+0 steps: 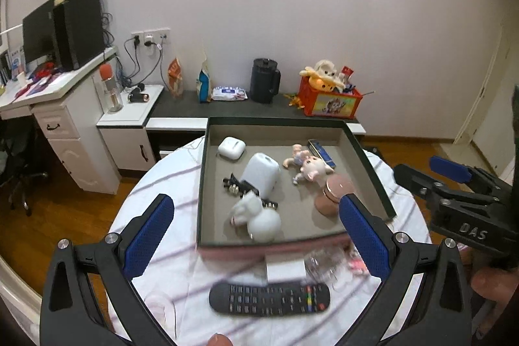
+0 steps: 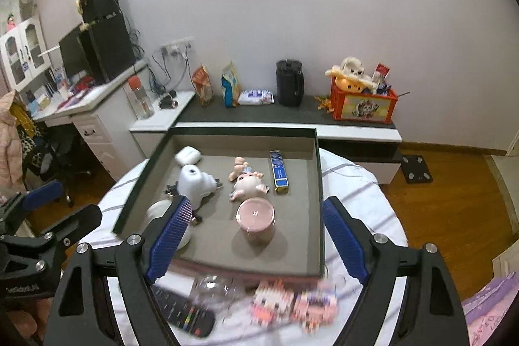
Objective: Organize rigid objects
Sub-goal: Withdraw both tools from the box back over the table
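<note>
Both your grippers hang above the round table point(image 1: 168, 252) with its striped white cloth, jaws spread wide and nothing between them. Your left gripper point(image 1: 256, 235) frames the near edge of the shallow grey-lined box point(image 1: 366, 158); your right gripper point(image 2: 256, 242) sits over the same box from the other side, and each one shows at the edge of the other's view. Inside the box: white earbud case point(image 1: 231, 147) at the far left corner, a bigger white rounded device point(image 1: 261, 175) just in front of it, black hair clips point(image 1: 235, 184) beside that, a white rabbit figure point(image 1: 256, 216) near the front, a pink pig doll point(image 2: 248, 180) in the middle, a blue and gold narrow box point(image 2: 279, 172) lying along the right side, and a pink round jar point(image 2: 256, 221) in front of the pig. Still outside, on the cloth in front of the box: black remote point(image 1: 269, 297), a small white box point(image 1: 285, 269) touching the box's front wall, a clear glassy item point(image 2: 217, 286), blurred, and a pink pixel-block figure point(image 2: 293, 304), also blurred. Behind the table, a low dark-topped cabinet point(image 1: 227, 109) carries a black jug point(image 1: 264, 80) and an orange toy crate point(image 1: 331, 99).
</note>
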Demonstrator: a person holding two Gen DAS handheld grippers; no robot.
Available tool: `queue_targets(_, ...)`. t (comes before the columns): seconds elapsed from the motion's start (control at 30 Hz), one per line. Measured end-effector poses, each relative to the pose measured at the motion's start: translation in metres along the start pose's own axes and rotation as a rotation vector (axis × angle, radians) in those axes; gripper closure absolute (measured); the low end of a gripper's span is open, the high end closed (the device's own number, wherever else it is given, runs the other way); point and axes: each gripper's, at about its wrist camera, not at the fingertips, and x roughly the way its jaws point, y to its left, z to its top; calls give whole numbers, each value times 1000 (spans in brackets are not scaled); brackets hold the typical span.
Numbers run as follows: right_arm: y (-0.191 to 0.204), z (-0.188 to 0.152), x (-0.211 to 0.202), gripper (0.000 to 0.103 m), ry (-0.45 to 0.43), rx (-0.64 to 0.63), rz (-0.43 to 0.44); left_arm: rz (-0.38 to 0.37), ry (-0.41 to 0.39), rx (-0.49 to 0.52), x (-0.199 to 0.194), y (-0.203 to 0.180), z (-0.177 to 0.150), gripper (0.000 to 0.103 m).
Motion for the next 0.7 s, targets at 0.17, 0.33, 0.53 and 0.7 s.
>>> queue_targets(0.17,3,-35,-39,18,-33,7,5,7,3,-14,-28,-2,-33,0)
queue_targets(0.33,6,-72,-58,18,-21,18,-3,7,17,-28,-44,-5,-65,0)
queue_targets(0.53,4,-109,-77,18,-7,39,-6,15,33,-30,-57,-8,-97,0)
queue_targets(0.7,1,-129,-80,18,18,59,-8,20,43,-21,-63,-8,-118,0)
